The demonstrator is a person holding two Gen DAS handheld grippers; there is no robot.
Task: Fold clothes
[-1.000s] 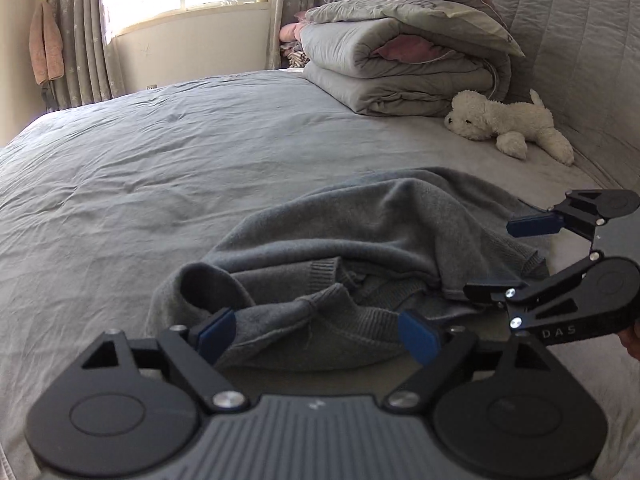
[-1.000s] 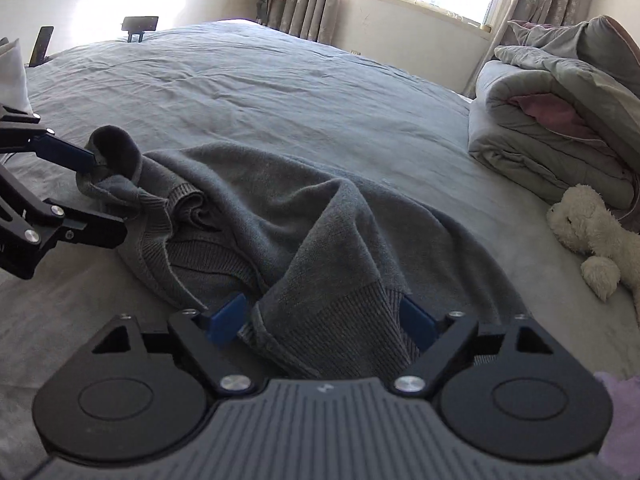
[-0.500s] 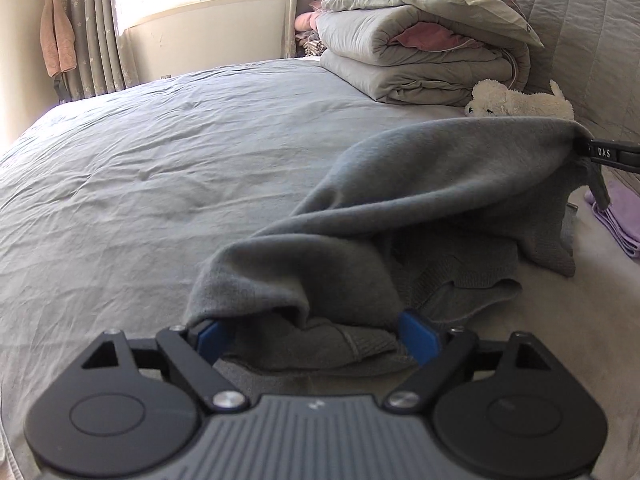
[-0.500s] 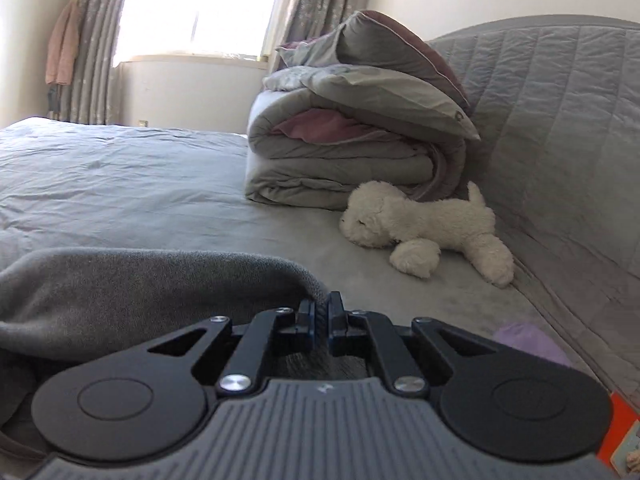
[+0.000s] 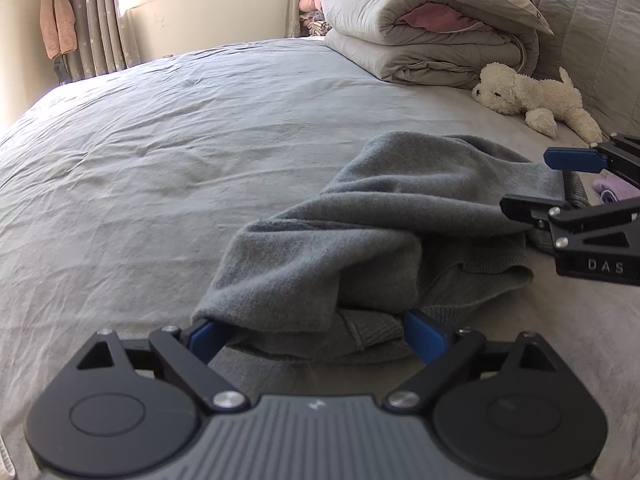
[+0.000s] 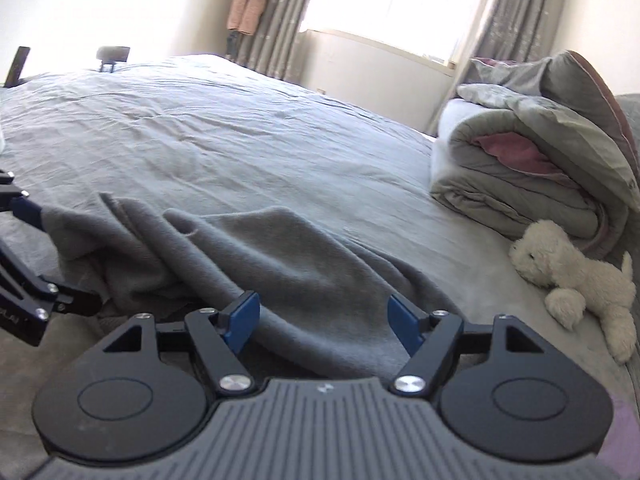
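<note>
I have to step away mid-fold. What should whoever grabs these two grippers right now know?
Left gripper: open, jaws straddling the near edge of the grey sweater, not pinching.
Right gripper: jaws have just been opening; open, sweater cloth lying between them, released.
Sweater: bunched and rumpled on the bed sheet, near the white plush dog and folded duvet.
Done: one side drawn over, loosely.
Left: flatten it, then make neat folds.

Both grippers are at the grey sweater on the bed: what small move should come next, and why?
Probably close the right gripper on the grey sweater edge between its just-opened jaws. The sweater lies bunched on the bed, and the left gripper is open too.
</note>
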